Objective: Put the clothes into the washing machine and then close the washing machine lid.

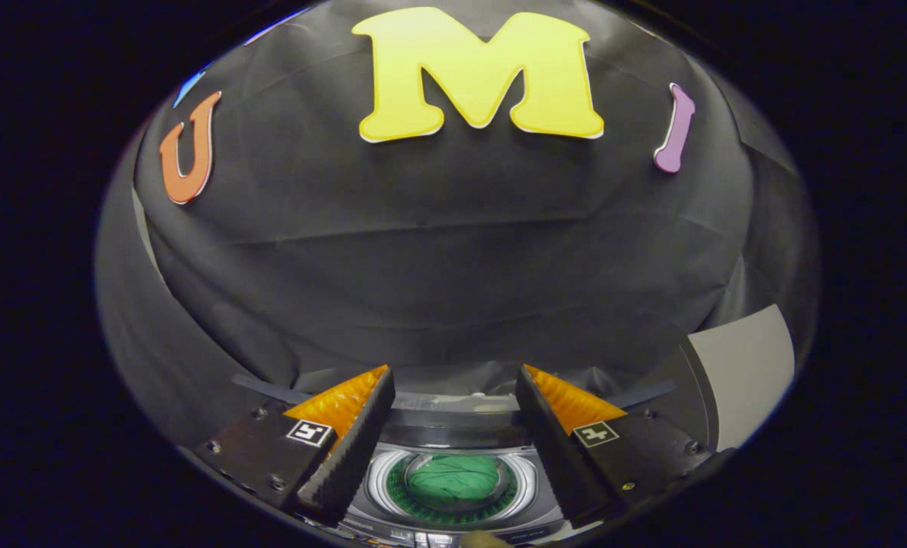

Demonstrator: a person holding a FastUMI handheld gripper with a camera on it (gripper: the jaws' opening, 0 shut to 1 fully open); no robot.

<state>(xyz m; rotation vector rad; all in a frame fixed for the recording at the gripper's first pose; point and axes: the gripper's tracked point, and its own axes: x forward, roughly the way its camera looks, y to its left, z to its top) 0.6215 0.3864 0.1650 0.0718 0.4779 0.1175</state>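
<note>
Gripper [453, 426] fingers apart, empty; green clothes [453, 481] inside washing machine [453, 519]

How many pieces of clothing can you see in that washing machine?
1: a green cloth in the washing machine drum, below and between the open hand-held gripper fingers. More may be hidden underneath.

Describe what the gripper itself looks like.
The gripper has two wedge-shaped fingers with black ribbed inner pads and glossy orange tops. Each finger sits on a black block fixed with small screws and bears a square black-and-white marker. The fingers stand apart, with nothing between them.
</note>
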